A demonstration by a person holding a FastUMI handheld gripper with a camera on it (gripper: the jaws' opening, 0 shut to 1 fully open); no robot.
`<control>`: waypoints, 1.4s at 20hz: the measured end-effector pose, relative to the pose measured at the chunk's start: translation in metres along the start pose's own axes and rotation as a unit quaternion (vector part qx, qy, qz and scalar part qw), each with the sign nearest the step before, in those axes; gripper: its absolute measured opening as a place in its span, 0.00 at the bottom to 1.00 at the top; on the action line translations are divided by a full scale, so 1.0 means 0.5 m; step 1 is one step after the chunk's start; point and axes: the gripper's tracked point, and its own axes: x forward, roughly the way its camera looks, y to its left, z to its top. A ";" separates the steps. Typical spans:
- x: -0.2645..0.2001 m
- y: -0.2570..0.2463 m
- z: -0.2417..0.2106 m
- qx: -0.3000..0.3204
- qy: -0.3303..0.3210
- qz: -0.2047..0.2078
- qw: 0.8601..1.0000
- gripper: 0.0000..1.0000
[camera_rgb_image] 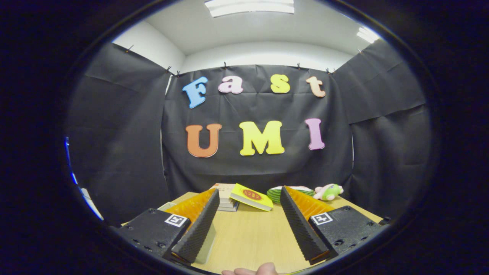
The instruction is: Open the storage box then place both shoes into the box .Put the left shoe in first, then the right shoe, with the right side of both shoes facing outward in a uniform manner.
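Two fingers [248, 225] stand wide apart, ribbed on their inner faces, holding nothing, above a smooth wooden table [248, 236]. Beyond them, far on the table, lie a stack of books [227, 200], a flat yellow book [252, 196], a round green striped thing [276, 194] and a soft plush toy [328, 191]. I see neither storage box nor shoes here, so I cannot judge the step; finding the box must come before any grasp.

Black cloth walls [259, 168] enclose a wooden table [248, 236] under white ceiling lights [250, 7].
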 end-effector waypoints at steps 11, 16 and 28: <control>-0.021 0.020 -0.050 -0.005 0.002 0.033 0.999 1.00; -0.005 0.029 -0.066 0.001 0.010 0.040 0.999 1.00; -0.002 0.038 -0.062 -0.018 -0.003 0.037 0.999 1.00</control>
